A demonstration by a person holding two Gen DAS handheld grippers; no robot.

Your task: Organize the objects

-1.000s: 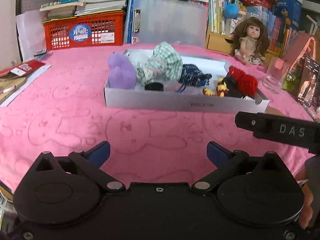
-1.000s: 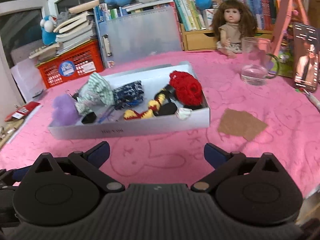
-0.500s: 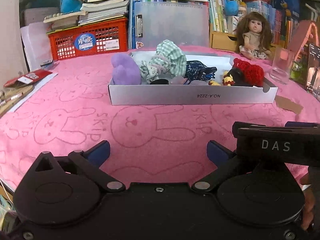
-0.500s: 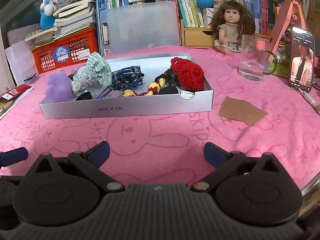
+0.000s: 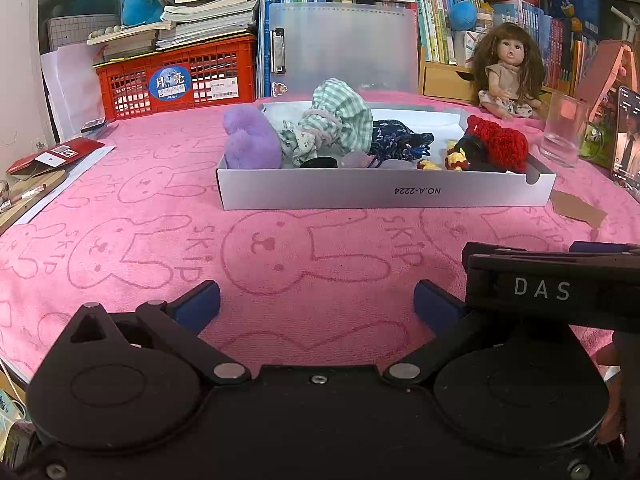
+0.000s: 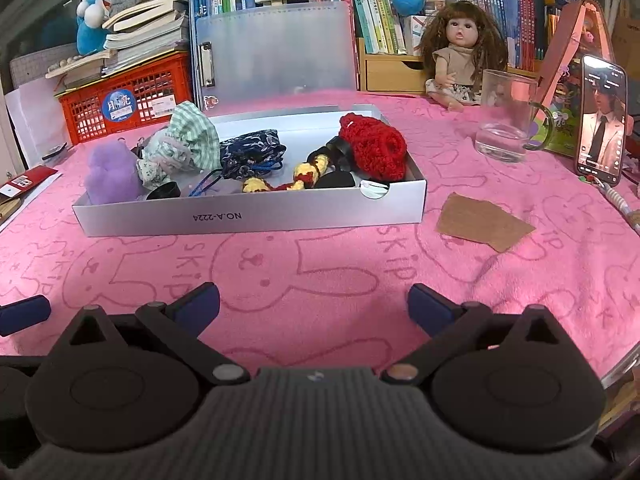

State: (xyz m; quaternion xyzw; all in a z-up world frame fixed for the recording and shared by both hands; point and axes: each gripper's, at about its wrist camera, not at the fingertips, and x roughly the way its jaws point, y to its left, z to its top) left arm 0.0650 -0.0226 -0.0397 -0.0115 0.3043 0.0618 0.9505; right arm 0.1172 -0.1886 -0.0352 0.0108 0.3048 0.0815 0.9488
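A shallow white box [image 5: 384, 194] [image 6: 248, 220] stands on the pink bunny-print cloth [image 5: 120, 184]. It holds a purple plush [image 5: 250, 138] [image 6: 110, 174], a green checked pouch [image 5: 340, 118] [image 6: 188, 140], a dark blue pouch [image 5: 396, 140] [image 6: 250, 150], a red knitted piece [image 5: 500, 142] [image 6: 374, 146] and a yellow beaded item [image 6: 304, 174]. My left gripper [image 5: 316, 304] is open and empty, low over the cloth in front of the box. My right gripper [image 6: 312, 304] is open and empty, beside it; its side shows in the left wrist view [image 5: 552, 280].
A brown card piece [image 6: 482, 222] lies right of the box. A glass [image 6: 506, 120], a phone [image 6: 600, 120] and a doll [image 6: 460, 56] stand at the back right. A red crate [image 5: 180, 76], a clear folder [image 5: 344, 48] and books line the back. Papers [image 5: 52, 156] lie left.
Both grippers have pulled back and dropped lower toward the cloth, so the box looks farther and more side-on. Both stay open and empty.
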